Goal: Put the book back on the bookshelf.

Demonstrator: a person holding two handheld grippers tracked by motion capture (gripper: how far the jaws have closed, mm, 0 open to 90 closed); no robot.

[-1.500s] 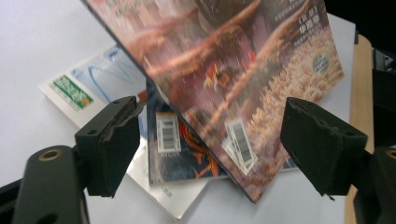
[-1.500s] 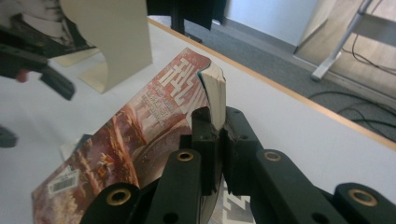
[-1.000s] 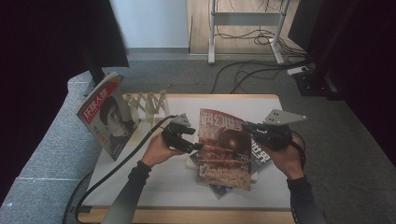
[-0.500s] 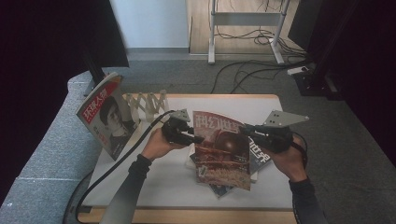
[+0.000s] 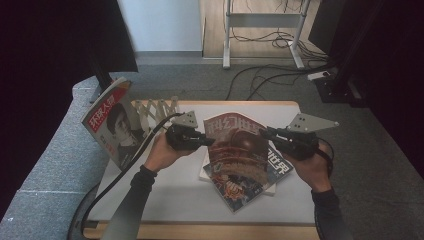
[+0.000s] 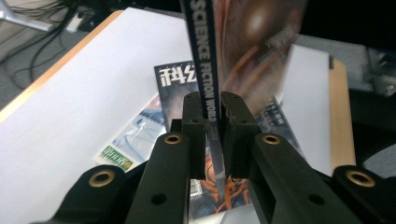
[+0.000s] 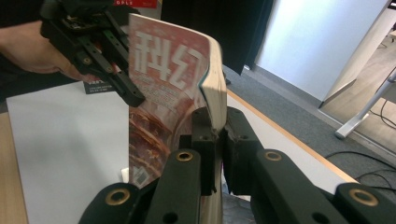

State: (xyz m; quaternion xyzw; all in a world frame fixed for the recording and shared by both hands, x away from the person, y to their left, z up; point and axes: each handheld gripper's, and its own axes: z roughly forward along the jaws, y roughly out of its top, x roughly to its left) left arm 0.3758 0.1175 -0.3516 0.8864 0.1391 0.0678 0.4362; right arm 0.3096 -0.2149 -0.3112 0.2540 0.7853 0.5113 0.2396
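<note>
High view: red sci-fi magazine (image 5: 240,150) held up above the middle of the white table (image 5: 165,195), one gripper on each side edge. Left gripper (image 5: 209,142) grips its left edge, right gripper (image 5: 266,134) its right edge (grey plate on top of each). Under it, more magazines (image 5: 272,167) lie flat near the table's centre, one with a dark cover sticking out toward the right edge. At the left edge a portrait magazine (image 5: 112,127) stands tilted in a wooden accordion rack (image 5: 155,107) near the far-left corner. Left gripper view: jaws clamped on the magazine's spine (image 6: 205,79) (text reads "SCIENCE FICTION WORLD"), cover blurred above; flat magazines (image 6: 173,84) on the white surface behind. Right gripper view: jaws pinched on the opposite page edge (image 7: 215,88), which bows slightly; red cover (image 7: 159,79) faces left, and the left gripper (image 7: 135,98) with the hand (image 7: 32,46) behind it grips the far edge. Table's far wooden edge (image 7: 289,140) runs behind it on the right.
</note>
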